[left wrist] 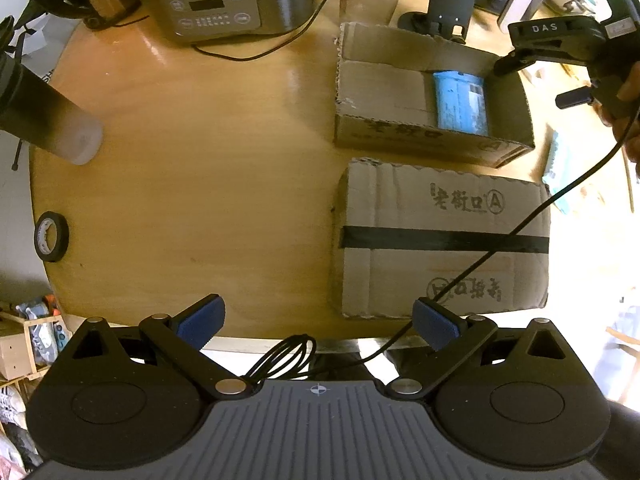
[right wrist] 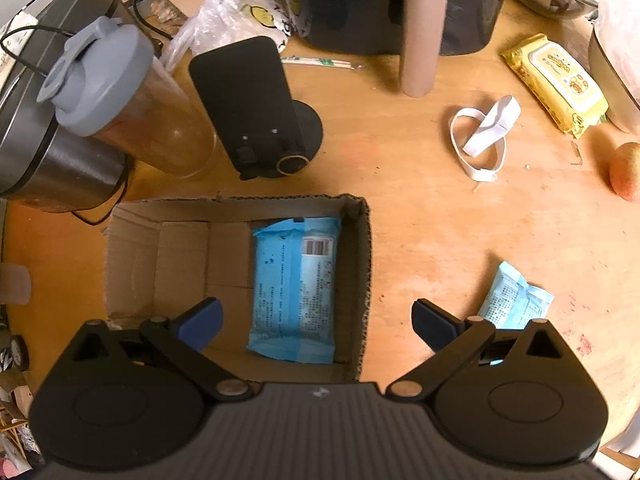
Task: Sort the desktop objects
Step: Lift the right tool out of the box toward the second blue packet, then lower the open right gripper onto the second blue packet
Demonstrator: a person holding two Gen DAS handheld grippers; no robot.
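Jaws spread wide and empty on the right gripper (right wrist: 316, 322), hovering over the open box (right wrist: 362, 264) with one blue packet (right wrist: 296, 288) inside. The small packet (right wrist: 514, 302) lies just right, long axis running near-to-far. Left gripper (left wrist: 318, 324), also open, sits farther off.

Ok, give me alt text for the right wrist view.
The right gripper, jaws open and empty, hovers over an open cardboard box holding a blue packet. A smaller blue packet lies on the wooden table beside it.

home | rice cooker (left wrist: 224, 4) | shaker bottle (right wrist: 120, 96) | apple (right wrist: 626, 172) | wooden table (left wrist: 200, 184)
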